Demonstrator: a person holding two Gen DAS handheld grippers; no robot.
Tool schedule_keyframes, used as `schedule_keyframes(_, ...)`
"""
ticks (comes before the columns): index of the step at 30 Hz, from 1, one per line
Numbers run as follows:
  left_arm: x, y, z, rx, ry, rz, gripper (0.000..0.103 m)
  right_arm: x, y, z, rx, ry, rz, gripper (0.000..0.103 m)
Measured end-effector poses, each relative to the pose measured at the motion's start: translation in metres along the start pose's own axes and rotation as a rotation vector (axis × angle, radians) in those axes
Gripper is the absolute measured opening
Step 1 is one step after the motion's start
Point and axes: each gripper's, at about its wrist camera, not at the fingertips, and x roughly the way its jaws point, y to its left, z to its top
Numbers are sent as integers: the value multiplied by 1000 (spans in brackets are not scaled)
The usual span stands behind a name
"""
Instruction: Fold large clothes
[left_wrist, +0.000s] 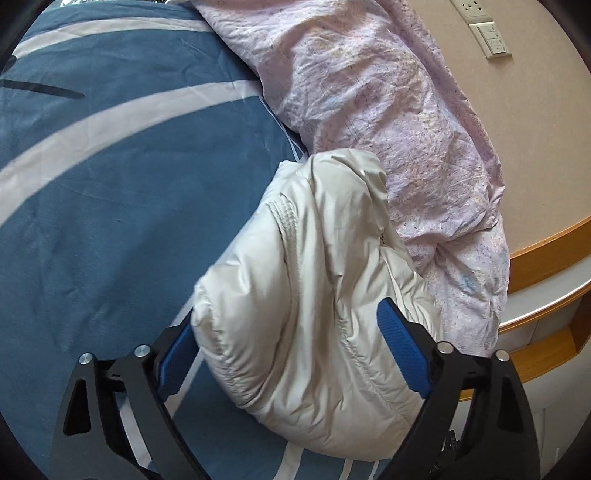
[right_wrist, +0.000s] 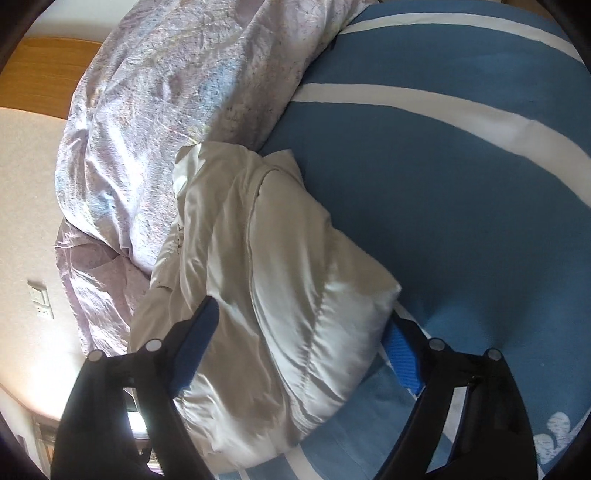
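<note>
A cream puffy jacket (left_wrist: 314, 295) lies folded into a thick bundle on the blue bed sheet (left_wrist: 110, 203). My left gripper (left_wrist: 291, 328) is open, its blue pads on either side of the bundle's near end. In the right wrist view the same jacket (right_wrist: 266, 295) lies between the spread fingers of my right gripper (right_wrist: 303, 332), which is open too. Whether the pads touch the fabric on either gripper I cannot tell.
A crumpled pink-lilac quilt (left_wrist: 388, 110) is heaped against the jacket's far side, along the beige wall (left_wrist: 517, 129). It also shows in the right wrist view (right_wrist: 166, 110). A wooden bed frame edge (left_wrist: 546, 251) runs at the right. Wall switches (left_wrist: 491, 40) sit above.
</note>
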Motion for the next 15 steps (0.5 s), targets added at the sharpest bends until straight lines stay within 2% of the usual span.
schedule_keyframes(3,8,1,-2,-27,-5,7,86,1,1,1,1,-16,9,84)
schedule_keyframes(6,10,1,-3,-47,-33,1,86,1,2,-2,-4,-37,10,82)
schedule_keyframes(8,10,3,-4,-79,-47,-13,83,2,4,-5,-25,-43,-10,72)
schedule_keyframes(9,10,4,-3,-100,-55,-20,80,2,3,-6,-28,-42,-11,63)
schedule_keyframes(12,7,17,-3,-190,-67,-51,58,-1,-2,-6,-3,-36,26,42)
schedule_keyframes(13,7,20,-2,-204,-64,-59,47,-3,-3,-6,1,-36,41,36)
schedule_keyframes(14,6,21,-1,-210,-60,-69,39,-6,-1,-6,-4,-37,55,33)
schedule_keyframes(15,5,21,0,-211,-56,-81,35,-10,2,-6,-16,-41,63,29)
